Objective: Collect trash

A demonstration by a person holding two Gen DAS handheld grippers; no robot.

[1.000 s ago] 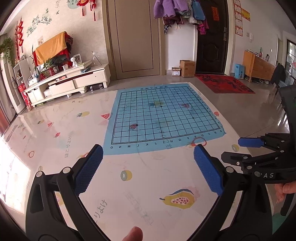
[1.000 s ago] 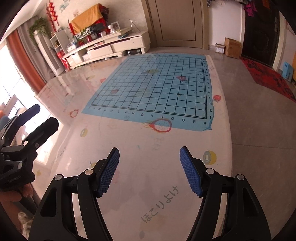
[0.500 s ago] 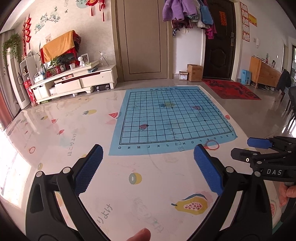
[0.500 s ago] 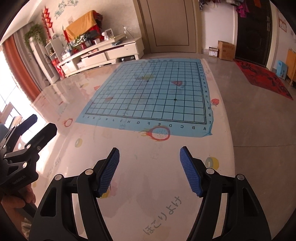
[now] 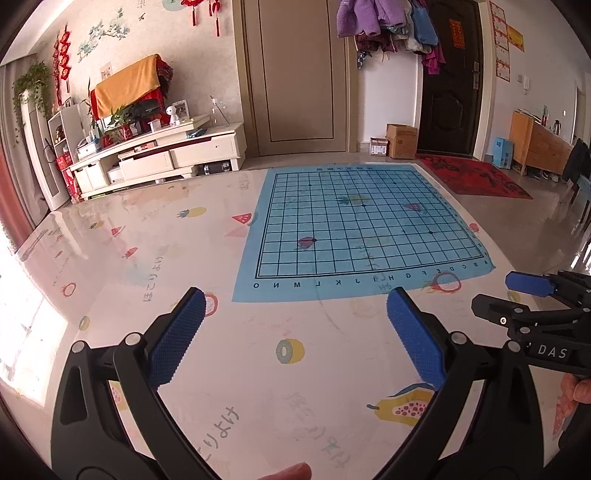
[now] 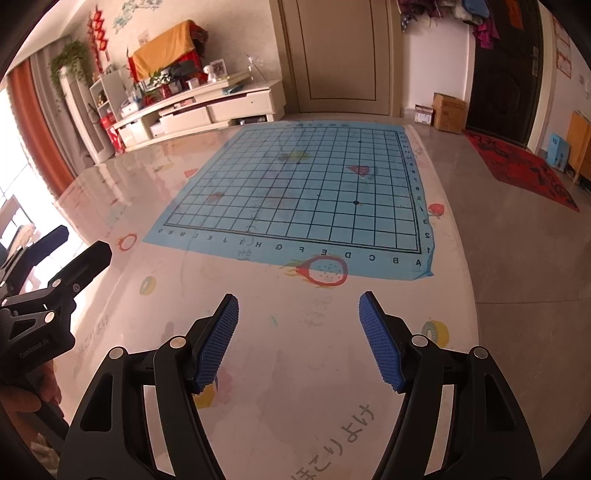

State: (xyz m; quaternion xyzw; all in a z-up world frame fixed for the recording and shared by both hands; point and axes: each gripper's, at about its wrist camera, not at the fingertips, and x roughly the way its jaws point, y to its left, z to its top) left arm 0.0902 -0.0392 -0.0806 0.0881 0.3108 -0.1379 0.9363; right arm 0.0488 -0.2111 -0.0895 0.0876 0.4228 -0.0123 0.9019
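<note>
I see no trash on the glossy fruit-print floor mat (image 5: 110, 236), so with left hand-held gripper (image 5: 295, 332) and right hand-held gripper (image 6: 299, 336) both wide open and empty, neither is nearer.

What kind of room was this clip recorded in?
Most likely a home living room near the entrance. A low white TV cabinet stands by the wall, coats hang beside the dark front door, and a fruit-print play mat with a blue grid sheet covers the floor.
</note>
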